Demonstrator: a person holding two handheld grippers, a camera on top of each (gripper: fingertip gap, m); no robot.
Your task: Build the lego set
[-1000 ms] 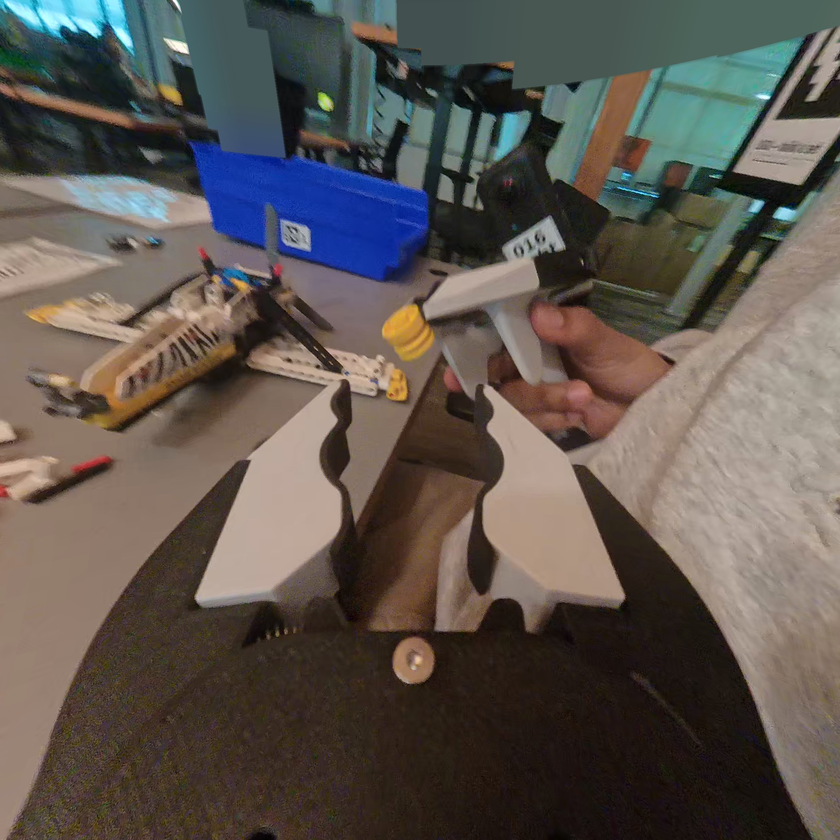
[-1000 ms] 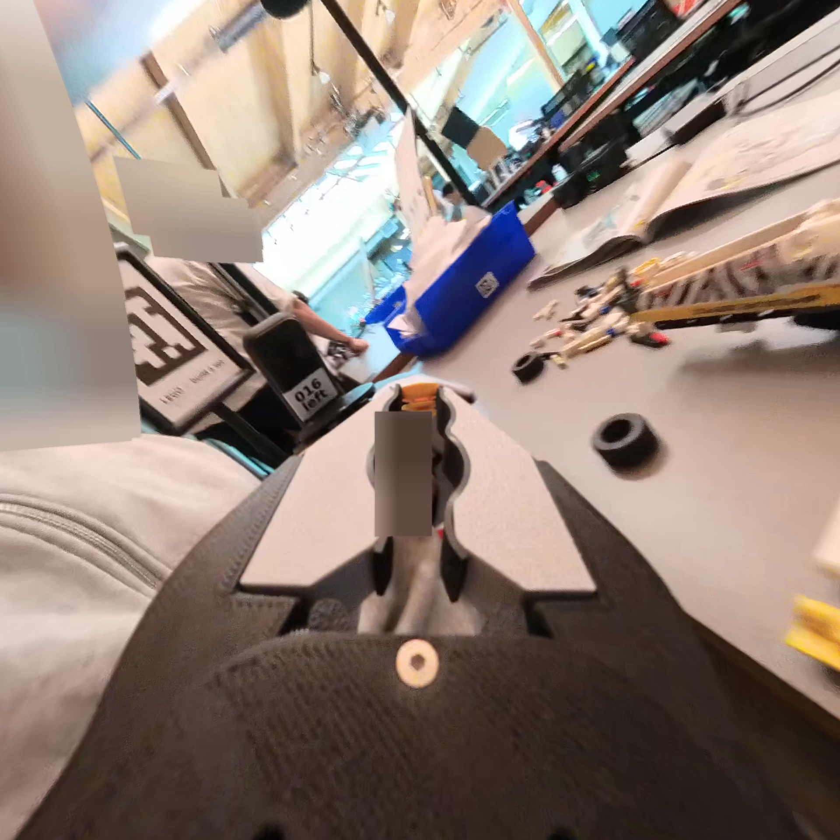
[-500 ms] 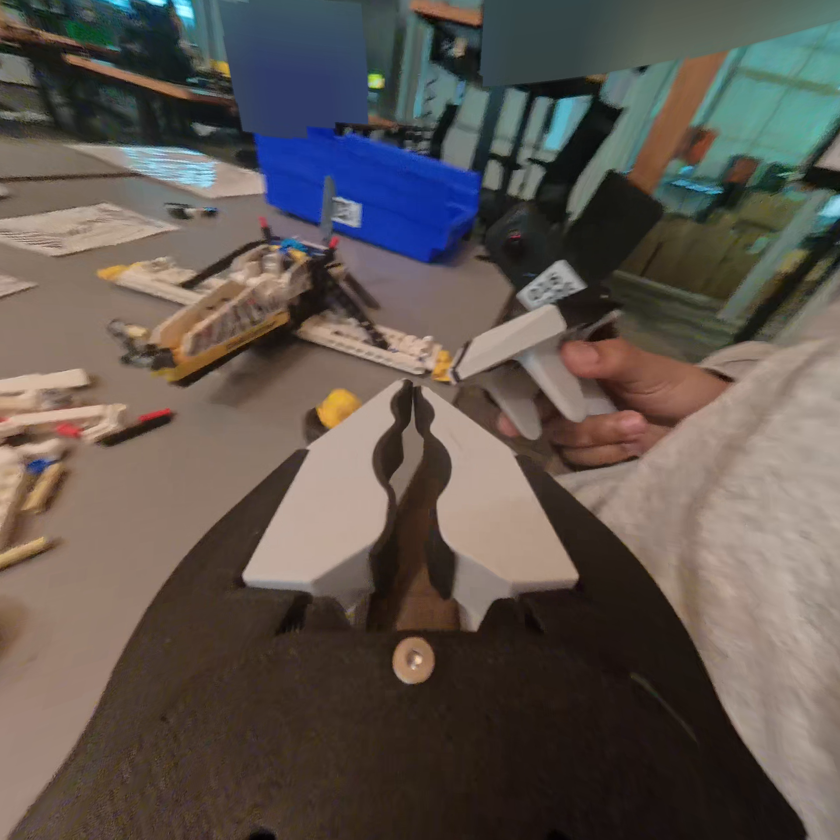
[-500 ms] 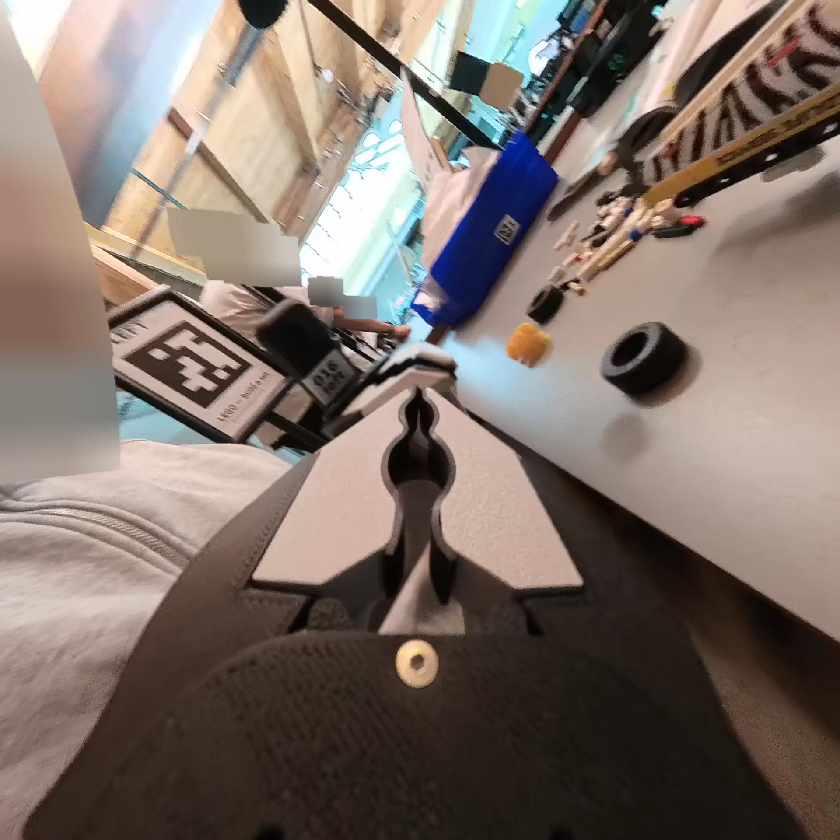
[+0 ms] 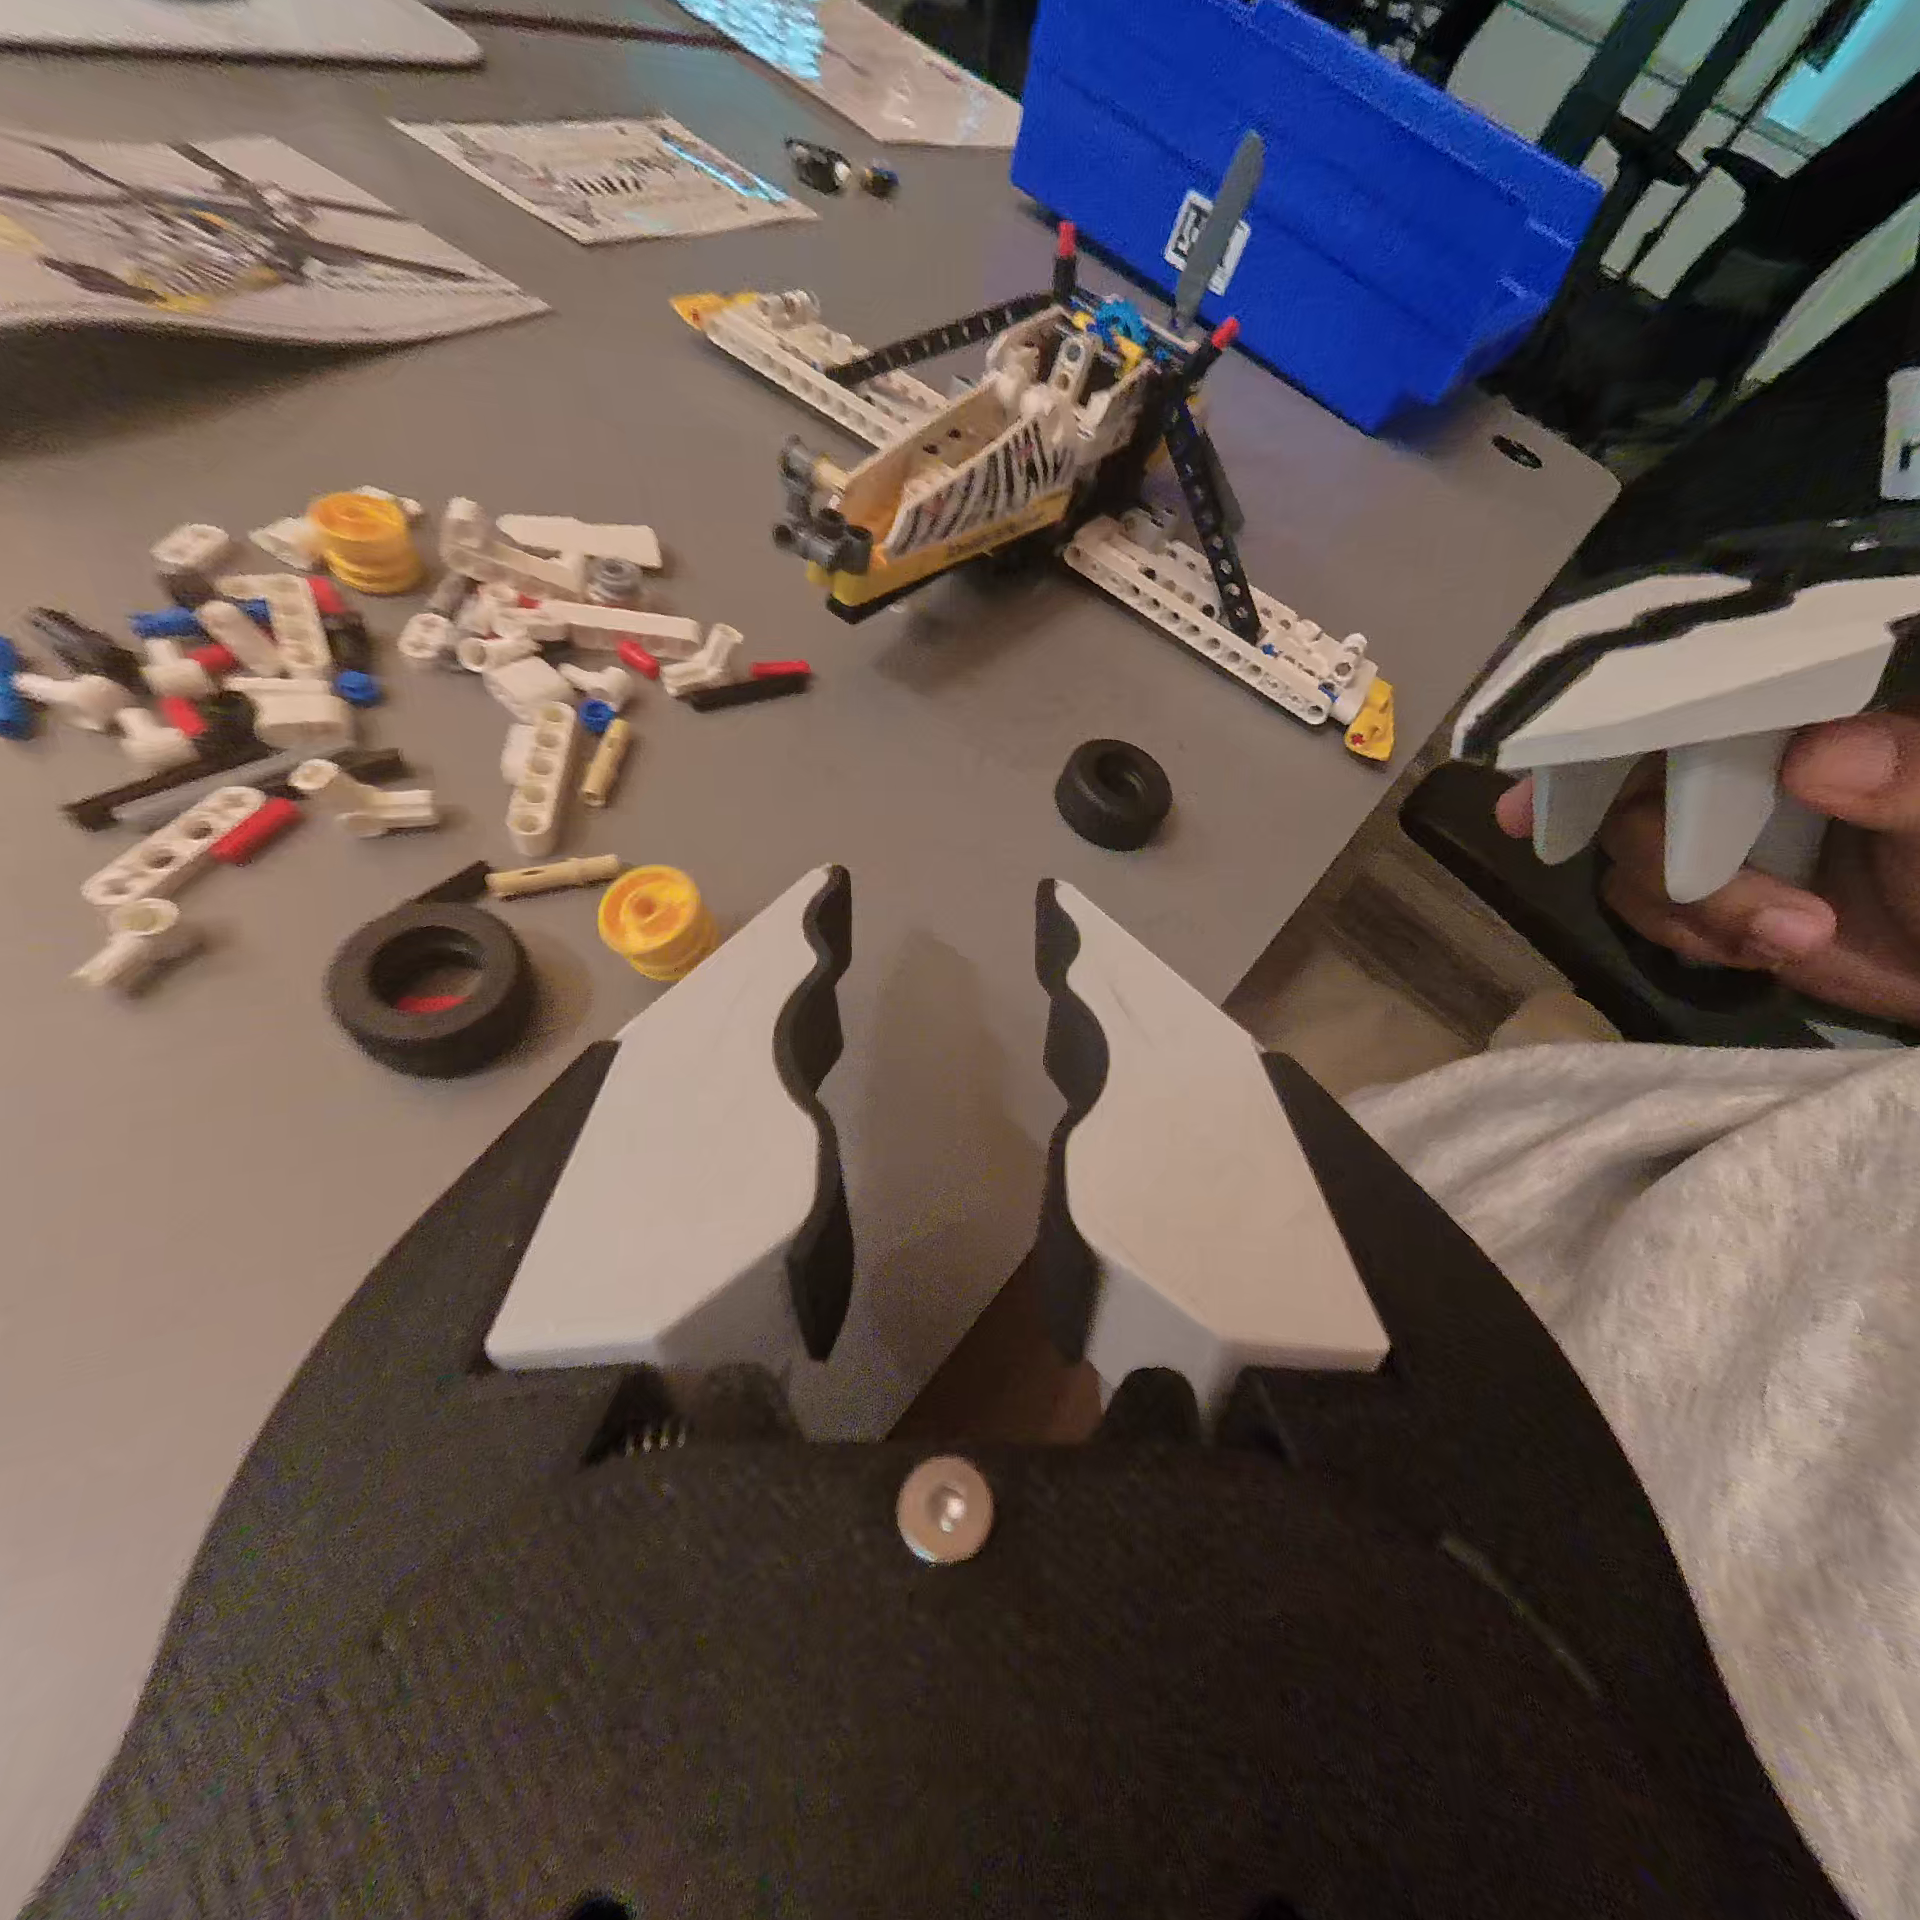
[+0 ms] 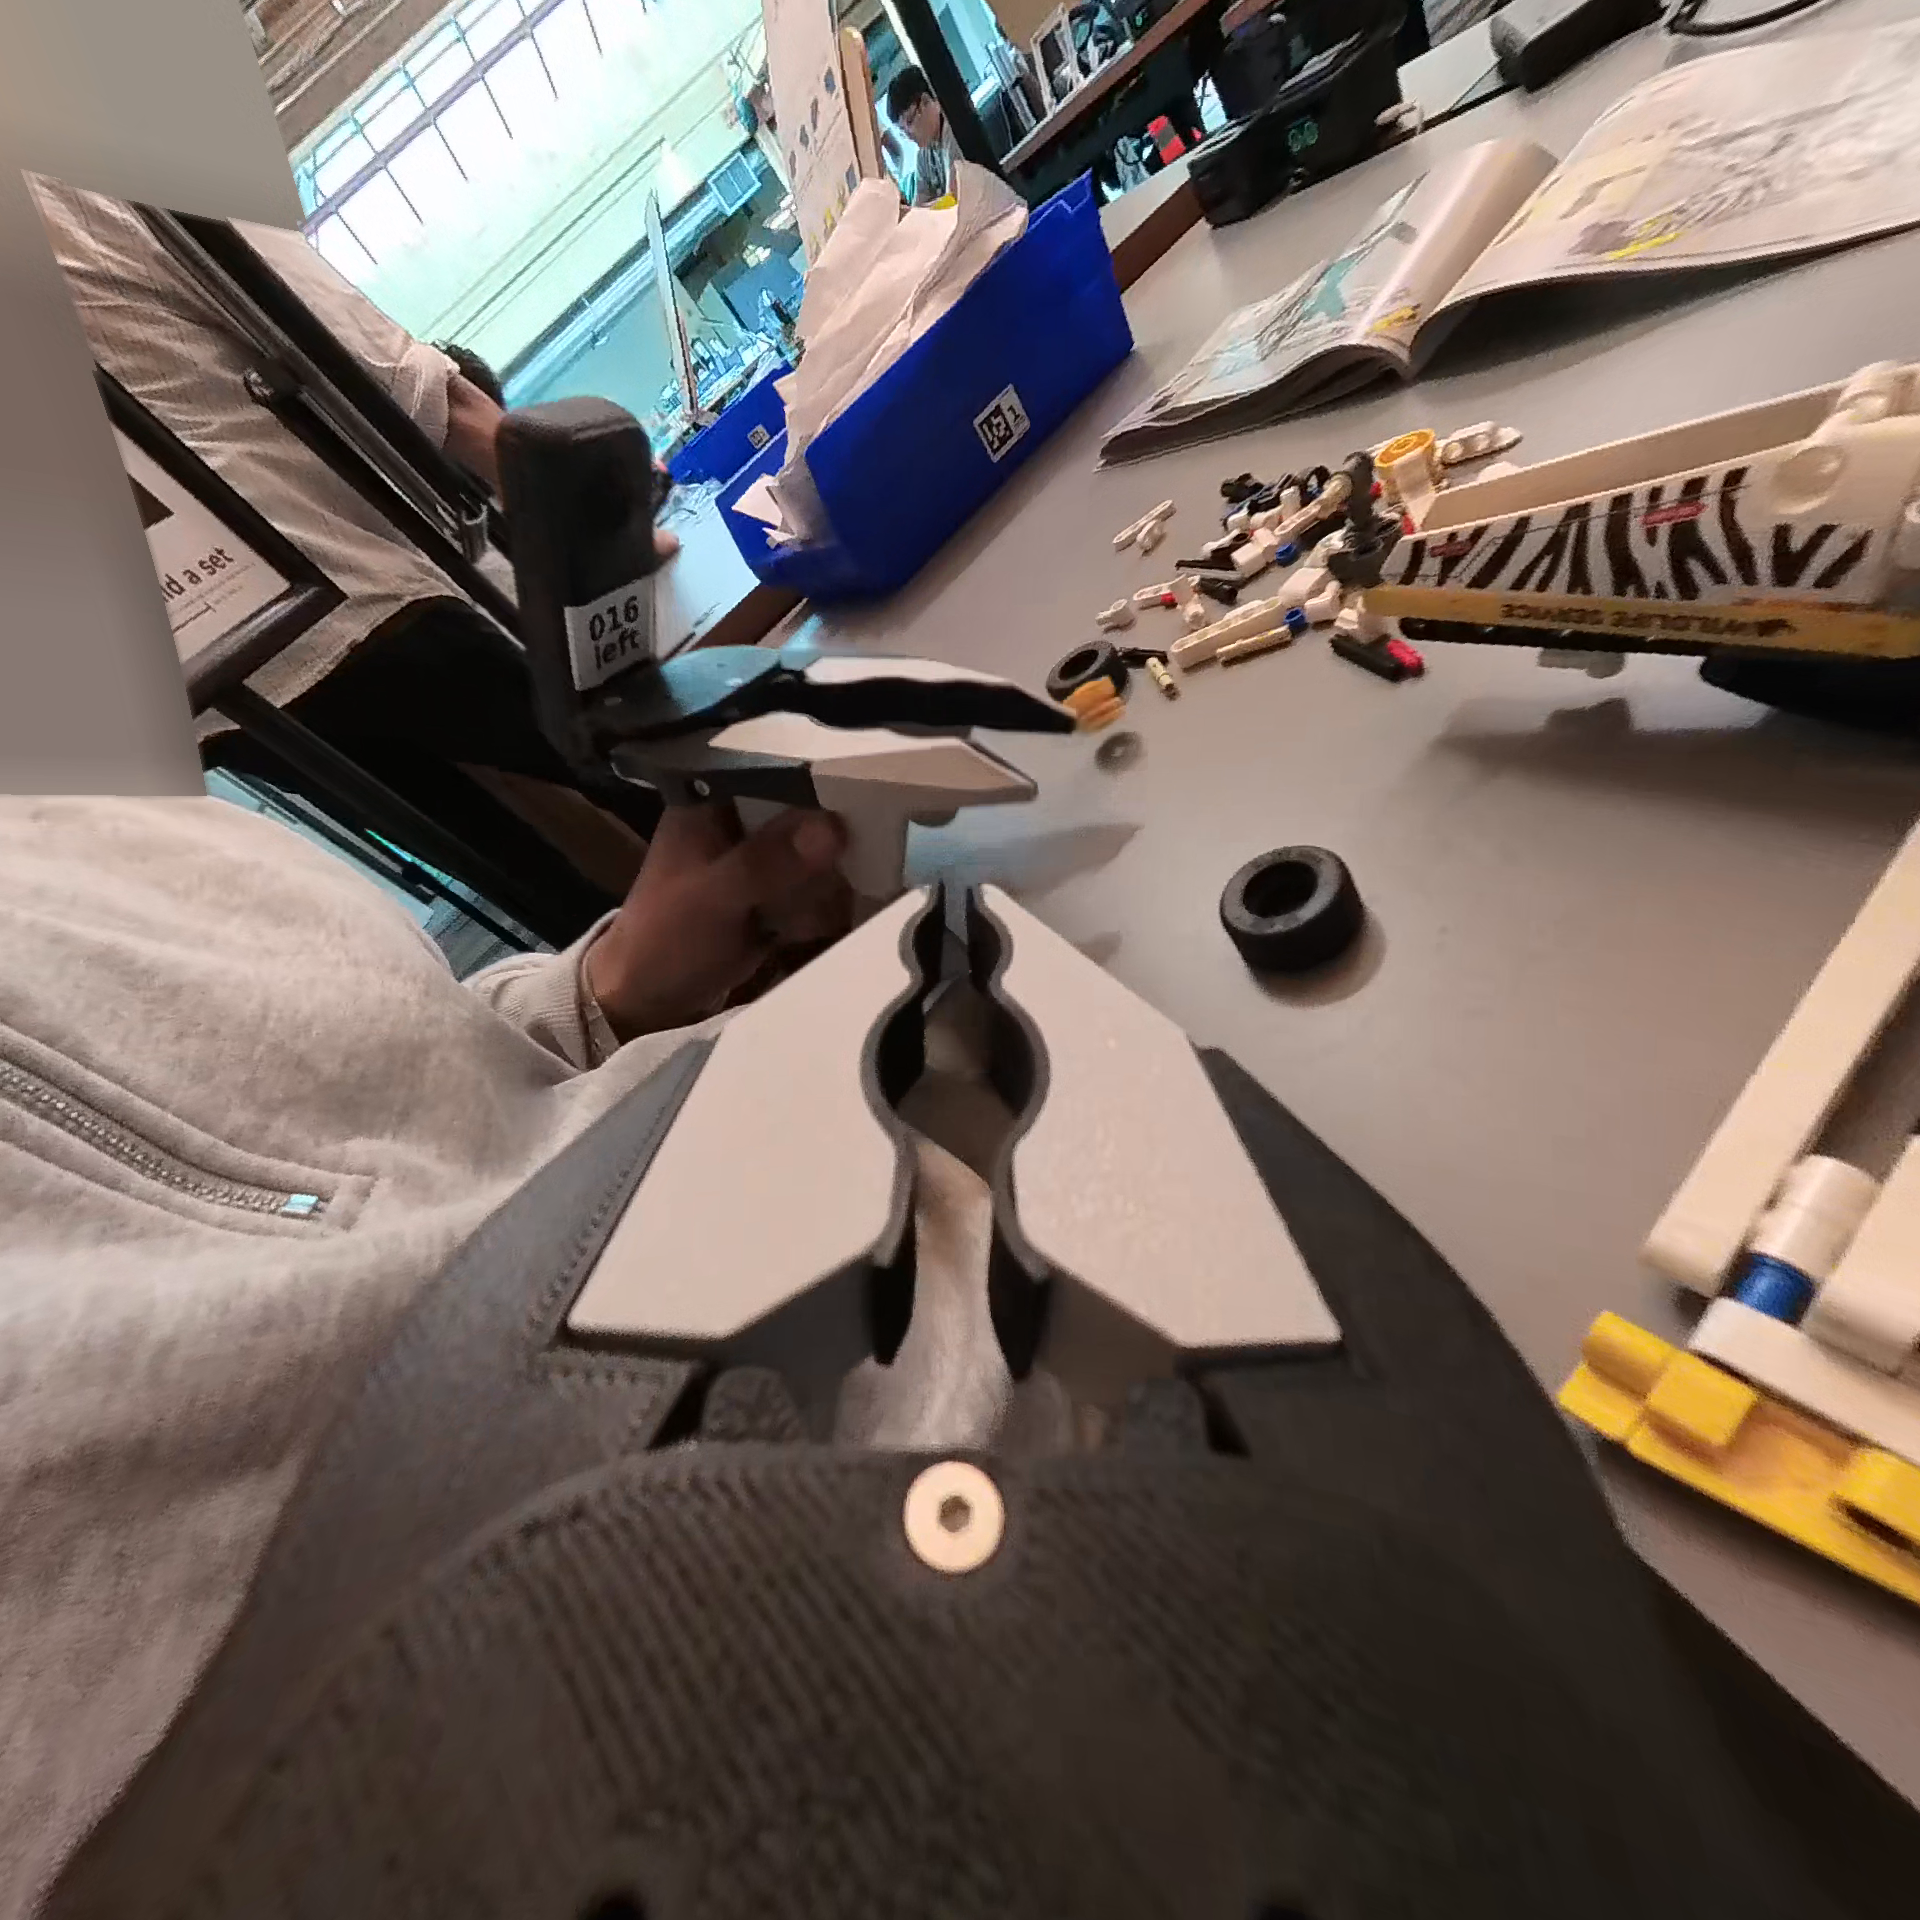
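Observation:
My left gripper point(image 5: 940, 894) is open and empty, low over the grey table point(image 5: 935, 707). A yellow wheel hub point(image 5: 657, 920) lies just left of its left fingertip, next to a large black tyre point(image 5: 429, 987). A small black tyre point(image 5: 1113, 795) lies ahead on the right. The partly built lego plane point(image 5: 1018, 468), white and yellow with zebra stripes, stands beyond. My right gripper point(image 6: 951, 904) is shut and empty at the table's near edge. In its view the left gripper point(image 6: 1049, 717) points at the hub point(image 6: 1096, 701), and the small tyre point(image 6: 1291, 914) lies ahead.
A pile of loose lego parts point(image 5: 364, 675) with a second yellow hub point(image 5: 366, 540) lies at the left. Instruction booklets point(image 5: 208, 249) lie at the back. A blue bin point(image 5: 1299, 208) stands behind the plane. The plane's wing point(image 6: 1766, 1247) lies close on the right. There is about 10 centimeters between the tips of the two grippers. The right tips stand about 12 centimeters off the plane's wing point(image 6: 1766, 1247). It turns up in the left wrist view point(image 5: 1307, 681) as well.
The right gripper let go of the yellow hub, which now lies on the table, and stays shut. The left gripper swung over the table toward the hub, shut, then opened.

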